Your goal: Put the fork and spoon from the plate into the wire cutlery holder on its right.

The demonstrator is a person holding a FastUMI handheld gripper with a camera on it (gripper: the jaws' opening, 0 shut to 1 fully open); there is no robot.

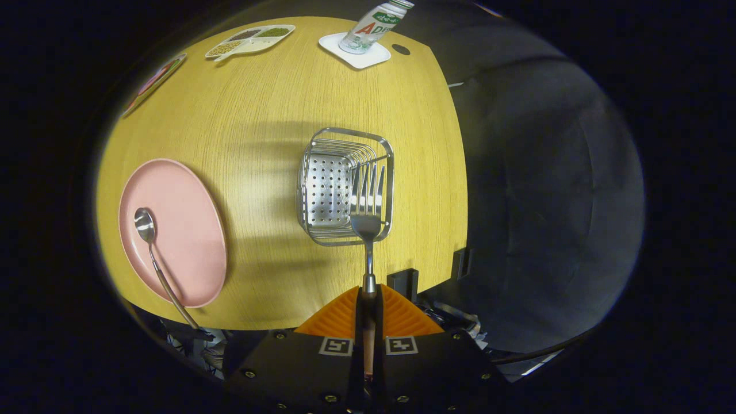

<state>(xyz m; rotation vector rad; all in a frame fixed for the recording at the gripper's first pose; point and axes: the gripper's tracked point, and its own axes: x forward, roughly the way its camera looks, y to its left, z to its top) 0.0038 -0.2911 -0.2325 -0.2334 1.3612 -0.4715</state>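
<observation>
Two pieces of cutlery to move, one in hand; fork (368,207) clamped by its handle between the fingers of the gripper (368,299), both fingers pressed tight on it, prongs pointing away and hanging over the right half of the wire cutlery holder (345,185); fork head appears above the holder's rim, not yet inside, though height is hard to judge from this view.

Spoon (154,247): lying on the pink plate (178,230), bowl toward the far side, handle running over the plate's near rim; untouched; well apart to the left of the holder.

Holder: metal, square, with a perforated panel and wire bars; standing on the wooden table (264,144) to the right of the plate, close to the table's right edge.

Other items, far side of the table: divided snack tray (251,39); bottle (375,24) standing on a white coaster (355,52); a further dish (154,80) at far left, partly seen.

Risks, as judged: fork is held level, so letting go now could leave it bridging the rim or sliding off to the right, over the table edge; prongs may catch in the wire bars if lowered without tipping; a knock on the light holder could shove it toward that edge.
</observation>
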